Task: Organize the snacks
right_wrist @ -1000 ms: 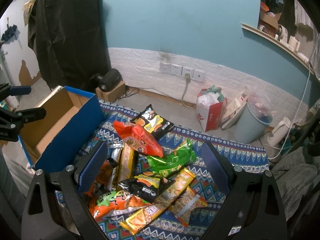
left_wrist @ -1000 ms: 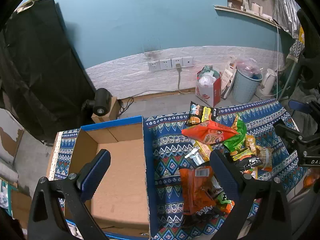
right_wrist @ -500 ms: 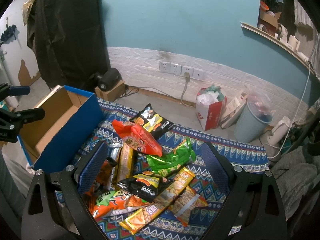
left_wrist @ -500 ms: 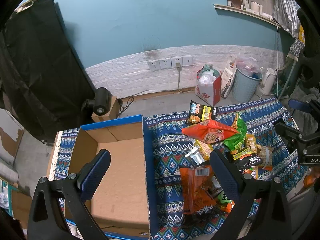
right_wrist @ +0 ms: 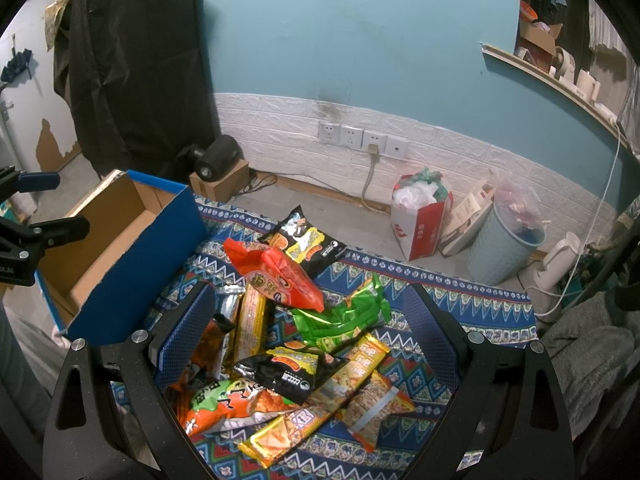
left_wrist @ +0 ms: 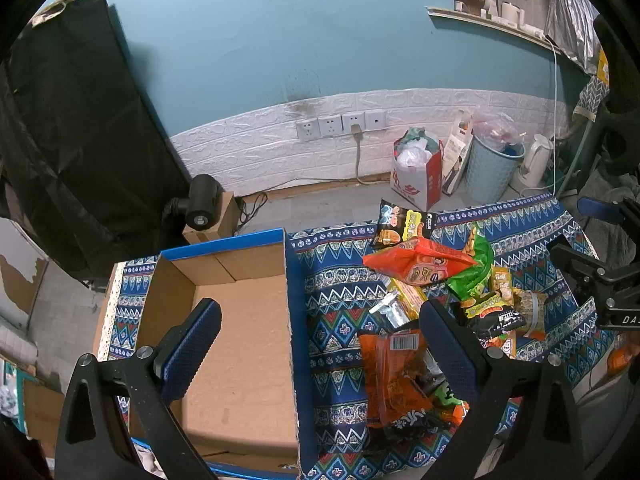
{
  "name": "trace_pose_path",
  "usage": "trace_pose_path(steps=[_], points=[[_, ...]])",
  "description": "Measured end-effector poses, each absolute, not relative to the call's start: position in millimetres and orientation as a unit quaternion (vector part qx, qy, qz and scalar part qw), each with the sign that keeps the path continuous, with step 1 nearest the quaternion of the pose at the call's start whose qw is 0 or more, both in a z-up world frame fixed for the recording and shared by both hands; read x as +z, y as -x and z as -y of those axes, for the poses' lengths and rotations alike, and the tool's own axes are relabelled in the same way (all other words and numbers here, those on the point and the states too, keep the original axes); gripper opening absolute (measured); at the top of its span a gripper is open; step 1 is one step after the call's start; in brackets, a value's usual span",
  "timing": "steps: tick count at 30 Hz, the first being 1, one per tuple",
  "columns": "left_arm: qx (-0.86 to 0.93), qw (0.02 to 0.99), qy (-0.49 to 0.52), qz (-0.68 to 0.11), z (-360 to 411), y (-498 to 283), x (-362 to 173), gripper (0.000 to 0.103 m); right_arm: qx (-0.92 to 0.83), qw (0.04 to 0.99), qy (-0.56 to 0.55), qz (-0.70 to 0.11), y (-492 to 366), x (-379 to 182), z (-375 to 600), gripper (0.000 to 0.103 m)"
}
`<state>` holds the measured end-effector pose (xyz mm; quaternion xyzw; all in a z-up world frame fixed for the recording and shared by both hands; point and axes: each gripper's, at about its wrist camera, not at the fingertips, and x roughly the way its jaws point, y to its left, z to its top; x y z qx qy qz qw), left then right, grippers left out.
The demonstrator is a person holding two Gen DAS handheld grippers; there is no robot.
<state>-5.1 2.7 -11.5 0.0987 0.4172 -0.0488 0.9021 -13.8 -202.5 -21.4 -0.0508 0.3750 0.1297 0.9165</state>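
A pile of snack packets lies on a blue patterned cloth (left_wrist: 336,280). A red-orange bag (right_wrist: 280,276) lies on top, with a green bag (right_wrist: 344,316), a black-and-yellow bag (right_wrist: 304,240), a black packet (right_wrist: 288,368) and yellow packets (right_wrist: 320,412) around it. An empty cardboard box with blue sides (left_wrist: 236,320) stands left of the pile; it also shows in the right wrist view (right_wrist: 132,256). My left gripper (left_wrist: 320,344) is open above the box's right wall. My right gripper (right_wrist: 308,332) is open above the pile. Both are empty.
Beyond the cloth on the floor stand a red-and-white paper bag (right_wrist: 420,220), a pale blue bin (right_wrist: 504,248), a white kettle (right_wrist: 560,264) and a black lamp on a small carton (right_wrist: 216,160). A black cloth (left_wrist: 72,140) hangs at left.
Both grippers have drifted slightly; the pile and box sit a little lower in the views. Nothing was taken hold of or moved.
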Motion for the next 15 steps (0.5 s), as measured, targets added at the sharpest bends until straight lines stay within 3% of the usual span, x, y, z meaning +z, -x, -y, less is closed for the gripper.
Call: trace_pose_path(steps=[15], points=[[-0.048,0.901,-0.101,-0.419,-2.6,6.3,-12.7,0.101,0.129,0.916,0.051,-0.377,14.9,-23.2,205.4,0.093]])
